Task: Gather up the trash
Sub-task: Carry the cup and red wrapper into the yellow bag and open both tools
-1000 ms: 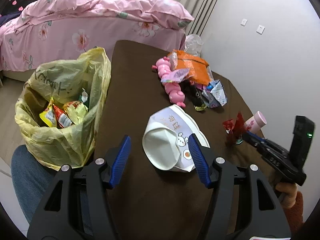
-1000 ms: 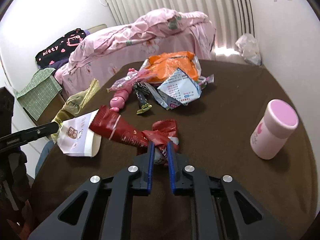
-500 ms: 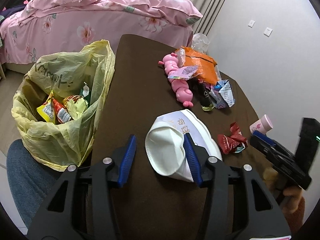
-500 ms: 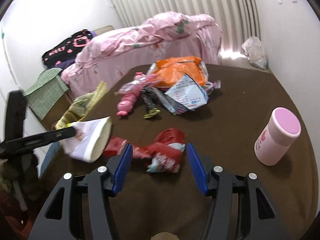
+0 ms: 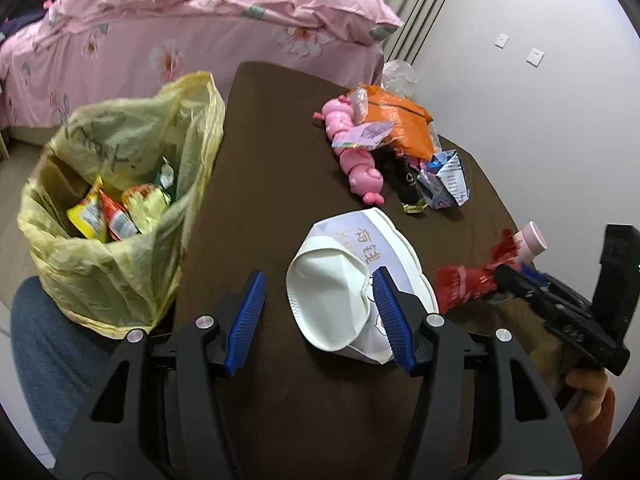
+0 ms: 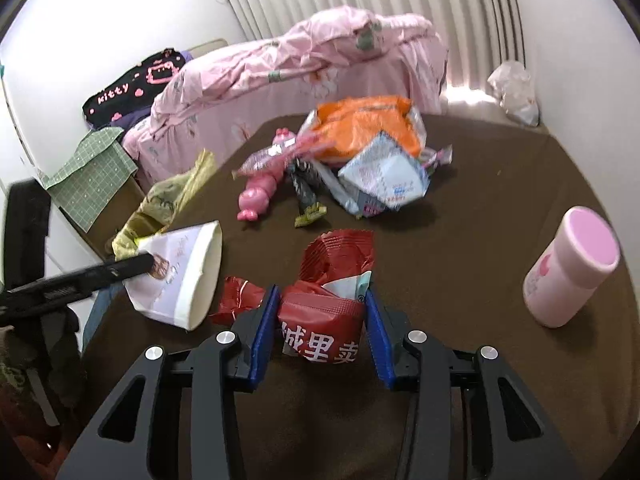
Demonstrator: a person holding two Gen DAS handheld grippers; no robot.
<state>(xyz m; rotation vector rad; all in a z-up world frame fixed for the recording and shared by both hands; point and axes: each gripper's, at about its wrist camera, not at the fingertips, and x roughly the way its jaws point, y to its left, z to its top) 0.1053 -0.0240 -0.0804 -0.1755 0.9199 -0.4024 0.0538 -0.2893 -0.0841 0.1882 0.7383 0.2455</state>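
A squashed white paper cup (image 5: 340, 292) lies on the brown table (image 5: 272, 160). My left gripper (image 5: 320, 308) is over its near end, jaws closing. The right finger lies on the cup, while the left finger stands apart from it. A crumpled red wrapper (image 6: 324, 312) fills the gap of my right gripper (image 6: 322, 320), whose jaws are closing with both pads touching it. In the left wrist view the red wrapper (image 5: 464, 284) sticks out from the right gripper (image 5: 508, 280). A yellow trash bag (image 5: 120, 240) holding several wrappers hangs open at the table's left edge.
A pile at the far side holds an orange bag (image 5: 404, 120), a pink toy (image 5: 356, 164) and a blue-white packet (image 5: 448, 176). A pink bottle (image 6: 568, 272) stands at the right. A pink bed (image 5: 200, 32) lies beyond the table. A person's knee (image 5: 40, 340) is beside the bag.
My right gripper let go of the red wrapper's end, opened wide, and has closed in on a wider part of it. My left gripper's fingers have drawn closer together at the cup.
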